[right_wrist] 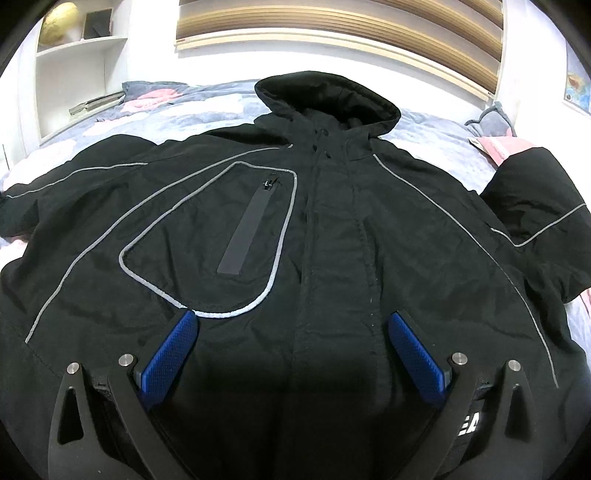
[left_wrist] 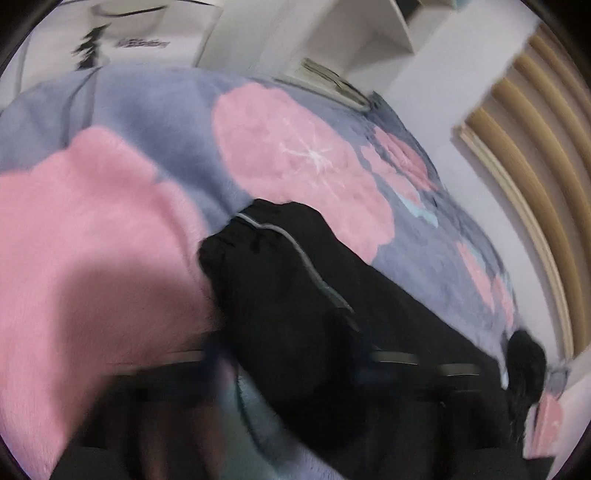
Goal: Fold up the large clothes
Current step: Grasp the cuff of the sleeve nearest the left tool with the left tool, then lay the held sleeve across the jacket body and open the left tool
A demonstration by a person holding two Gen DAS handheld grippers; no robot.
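So the black jacket (right_wrist: 295,221) is laid out front-up across the bed (right_wrist: 207,110), hood (right_wrist: 328,96) pointing at the slatted headboard (right_wrist: 340,33). It takes up most of the blanket; there's a strip of free bedding past the hood and some on the left by the white shelves (right_wrist: 74,66). One sleeve (right_wrist: 535,206) is bent back on itself near the right edge of the bed, the other runs out flat to the left.

The jacket's bottom hem is cut off under the right tool (right_wrist: 293,325), and the lower part sits in shadow, so it's hard to read. That tool has its blue pads (right_wrist: 173,350) spread wide, nothing between them, over the lower front just below the grey-piped chest pocket (right_wrist: 229,236).

The left wrist view is badly blurred. You can make out a sleeve cuff (left_wrist: 273,258) with grey piping lying on the pink-and-blue blanket (left_wrist: 295,147), with loads of bare blanket beyond it. The left tool (left_wrist: 291,369) is a smear at the bottom, right at that sleeve; I can't tell if it's gripping or spread.
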